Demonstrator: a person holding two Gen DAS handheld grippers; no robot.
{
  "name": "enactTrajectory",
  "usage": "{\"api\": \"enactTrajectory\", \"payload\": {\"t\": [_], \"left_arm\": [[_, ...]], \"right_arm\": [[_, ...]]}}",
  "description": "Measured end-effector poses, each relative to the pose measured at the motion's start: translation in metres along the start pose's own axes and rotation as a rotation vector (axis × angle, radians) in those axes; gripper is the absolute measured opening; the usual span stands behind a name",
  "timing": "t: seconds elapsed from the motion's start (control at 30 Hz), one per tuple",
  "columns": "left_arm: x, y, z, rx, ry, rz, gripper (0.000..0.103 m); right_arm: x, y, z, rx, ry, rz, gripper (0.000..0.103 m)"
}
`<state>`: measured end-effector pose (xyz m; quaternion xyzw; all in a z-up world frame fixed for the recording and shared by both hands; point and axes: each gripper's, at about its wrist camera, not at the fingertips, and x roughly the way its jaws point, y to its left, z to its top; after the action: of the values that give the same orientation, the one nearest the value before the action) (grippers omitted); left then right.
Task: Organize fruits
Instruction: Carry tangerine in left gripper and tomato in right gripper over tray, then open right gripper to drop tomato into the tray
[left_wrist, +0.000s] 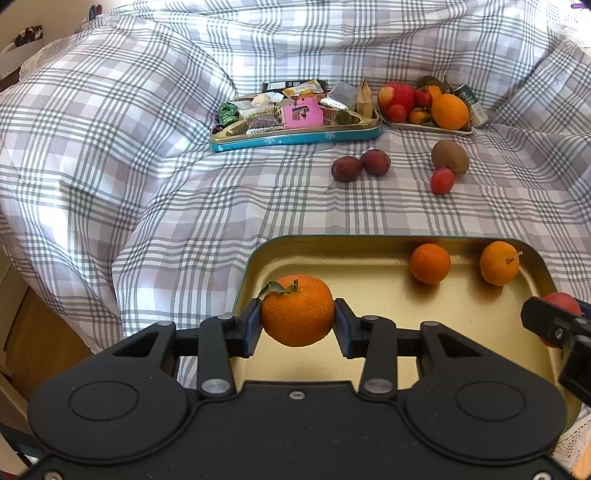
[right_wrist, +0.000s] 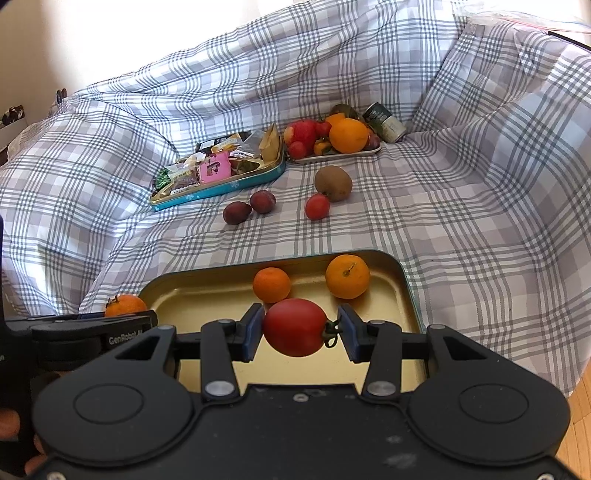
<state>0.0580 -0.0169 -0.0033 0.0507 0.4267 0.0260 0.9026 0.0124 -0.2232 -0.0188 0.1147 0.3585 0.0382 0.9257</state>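
A gold-lined tin tray (left_wrist: 369, 254) (right_wrist: 207, 291) lies on the checked bedcover in front of both grippers. My left gripper (left_wrist: 297, 321) is shut on a leafy mandarin (left_wrist: 297, 315) over the tray's left part. My right gripper (right_wrist: 301, 326) is shut on a red tomato (right_wrist: 294, 326) over the tray's middle. Two small oranges rest along the tray's far side: one deep orange (left_wrist: 430, 263) (right_wrist: 271, 284), one paler with a stem (left_wrist: 499, 263) (right_wrist: 347, 276). On the cover beyond lie two dark plums (left_wrist: 360, 165) (right_wrist: 249, 207), a kiwi (left_wrist: 450, 157) (right_wrist: 333, 182) and a small tomato (left_wrist: 441, 180) (right_wrist: 317, 206).
At the back stand a blue tin of wrapped snacks (left_wrist: 295, 138) (right_wrist: 221, 186), a plate heaped with fruit (left_wrist: 424, 127) (right_wrist: 332, 157) and a tipped can (left_wrist: 472, 105) (right_wrist: 386, 123). Cover folds rise on the left, right and behind. Wooden floor (left_wrist: 48, 332) shows at lower left.
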Motion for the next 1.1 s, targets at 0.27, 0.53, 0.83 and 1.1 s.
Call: {"api": "enactTrajectory", "payload": {"t": [0.27,0.53,0.83,1.1], "left_arm": [[0.001,0.001,0.0,-0.003,-0.006,-0.008,0.051],[0.001,0.0,0.001,-0.001,0.008,-0.027,0.051],[0.001,0.0,0.002,-0.005,0.003,-0.031,0.051],[-0.001,-0.001,0.001,0.0,0.001,-0.035,0.051]], "right_arm": [[0.005,-0.001,-0.001,-0.004,0.009,-0.01,0.046],[0.01,0.0,0.0,-0.01,0.01,-0.02,0.046],[0.013,0.0,0.0,-0.014,0.014,-0.027,0.046],[0.012,0.004,0.004,-0.03,-0.022,-0.025,0.046]]}}
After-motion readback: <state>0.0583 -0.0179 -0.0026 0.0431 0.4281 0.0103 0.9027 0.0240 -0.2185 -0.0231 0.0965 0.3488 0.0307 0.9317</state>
